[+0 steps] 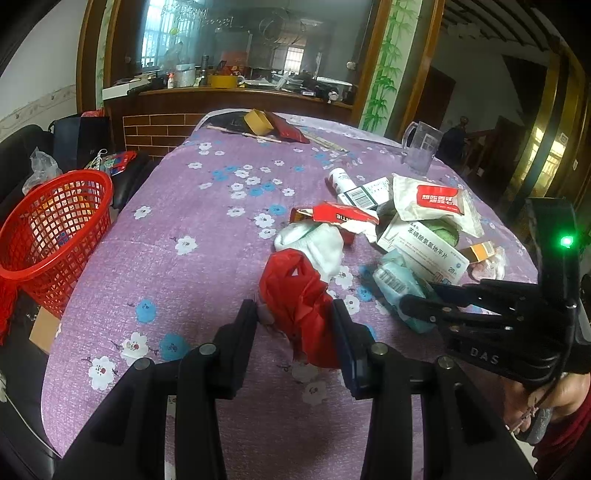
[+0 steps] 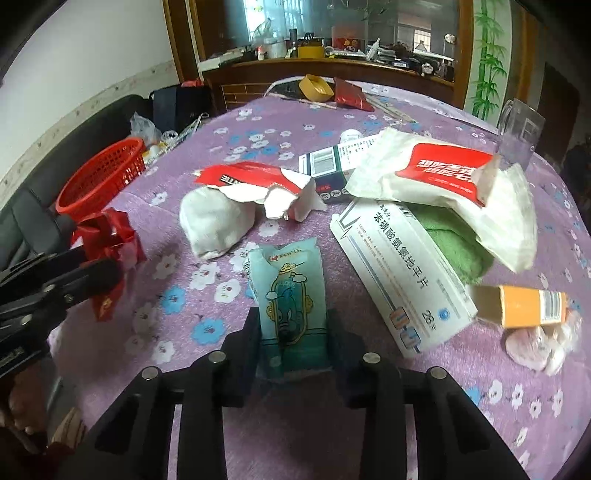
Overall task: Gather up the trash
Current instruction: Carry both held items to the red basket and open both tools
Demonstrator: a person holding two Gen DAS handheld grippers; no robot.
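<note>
Floral table (image 1: pixel 192 221) | left gripper (image 1: pixel 295 325) grasping red wrapper (image 1: pixel 299 295) | right gripper (image 2: pixel 291 332) grasping blue packet (image 2: pixel 290 295)

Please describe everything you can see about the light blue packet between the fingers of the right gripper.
The light blue packet is a soft, crinkled plastic wrapper with a cartoon figure in a green frame printed on it. Its top edge is torn open. It lies lengthwise on the purple flowered tablecloth, its near end between the right gripper's two fingers, which press its sides. A white medicine box lies apart, to its right.

Lighting: soft daylight from windows (image 1: pixel 162 33) at upper frame, reflected in glass. Shadows faint. Fisheye bending and black vignette at corners. Slight overall softness.
</note>
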